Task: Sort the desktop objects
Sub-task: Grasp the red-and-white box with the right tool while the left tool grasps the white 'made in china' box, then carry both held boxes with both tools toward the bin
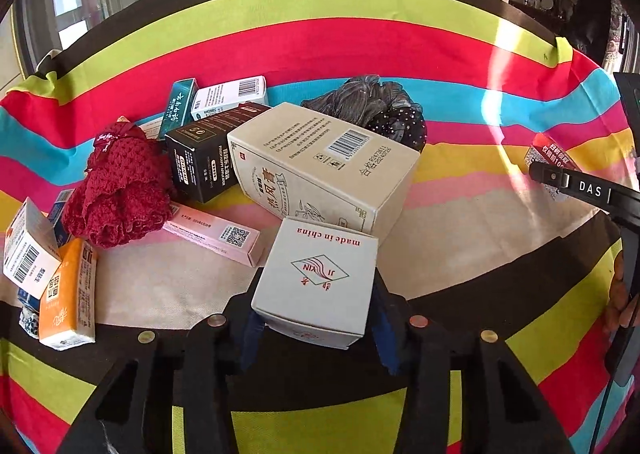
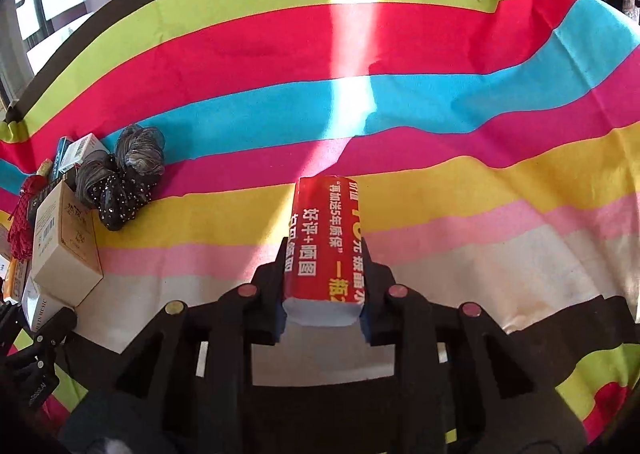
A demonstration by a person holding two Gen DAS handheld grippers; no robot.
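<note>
Left wrist view: left gripper [image 1: 316, 318] pinches a white box [image 1: 316, 278] reading "made in china"; right gripper [image 2: 324, 318] pinches a red pack [image 2: 326, 242] lengthwise, pointing away.

Matt cardboard box [image 1: 316, 286] — knitted cloth [image 1: 120, 190]

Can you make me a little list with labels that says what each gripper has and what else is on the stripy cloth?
left gripper: shut on white box
right gripper: shut on red box
surface: striped cloth
pile: beige box, black box, pink box, orange box
soft things: red knitted piece, grey-black scrunchie
</note>
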